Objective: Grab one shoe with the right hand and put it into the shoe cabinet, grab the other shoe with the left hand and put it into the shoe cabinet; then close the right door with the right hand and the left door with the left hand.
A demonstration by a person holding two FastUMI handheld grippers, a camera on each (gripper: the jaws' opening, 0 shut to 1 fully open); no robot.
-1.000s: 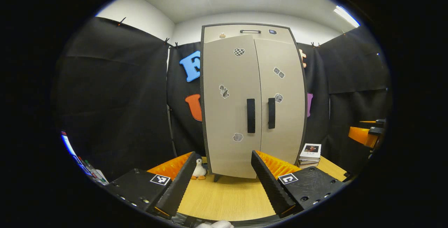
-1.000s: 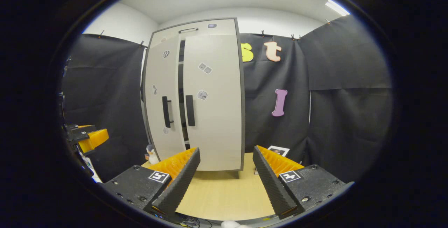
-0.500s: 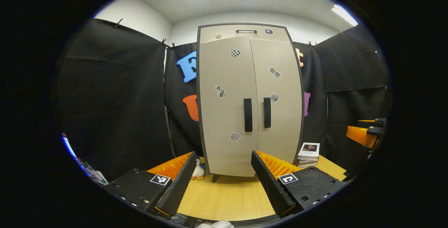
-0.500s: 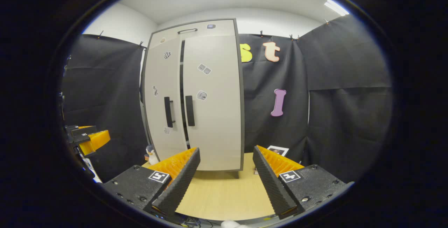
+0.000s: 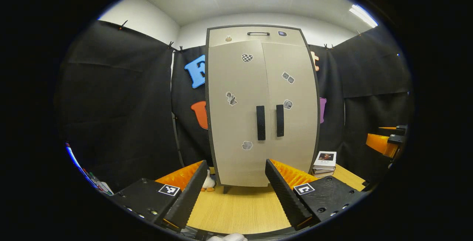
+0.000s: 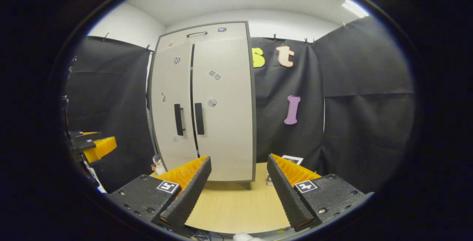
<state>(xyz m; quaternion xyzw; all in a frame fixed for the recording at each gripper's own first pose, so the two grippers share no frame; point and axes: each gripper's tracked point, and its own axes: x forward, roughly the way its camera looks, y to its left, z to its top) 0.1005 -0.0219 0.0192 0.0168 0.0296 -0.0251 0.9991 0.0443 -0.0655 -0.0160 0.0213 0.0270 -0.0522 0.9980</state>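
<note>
Shoe cabinet (image 5: 260, 108) stands upright at back of wooden table (image 5: 240, 211), against the black cloth wall. In left gripper view both doors look flush: left door (image 5: 236, 115) and right door (image 5: 293, 104) meet at centre, handles side by side. In right gripper view a thin dark slit shows between the doors, so left door may sit a hair proud; can't tell for sure. Shoes can't be seen w/ doors this far closed.

Left gripper (image 5: 231, 193) in front of cabinet, fingers spread wide, holding nothing. Right gripper (image 6: 236, 189) off to cabinet's right front, also wide apart, nothing held.

Toy penguin (image 5: 209, 182) at cabinet's left foot; stack of books (image 5: 324, 162) at its right foot.
</note>
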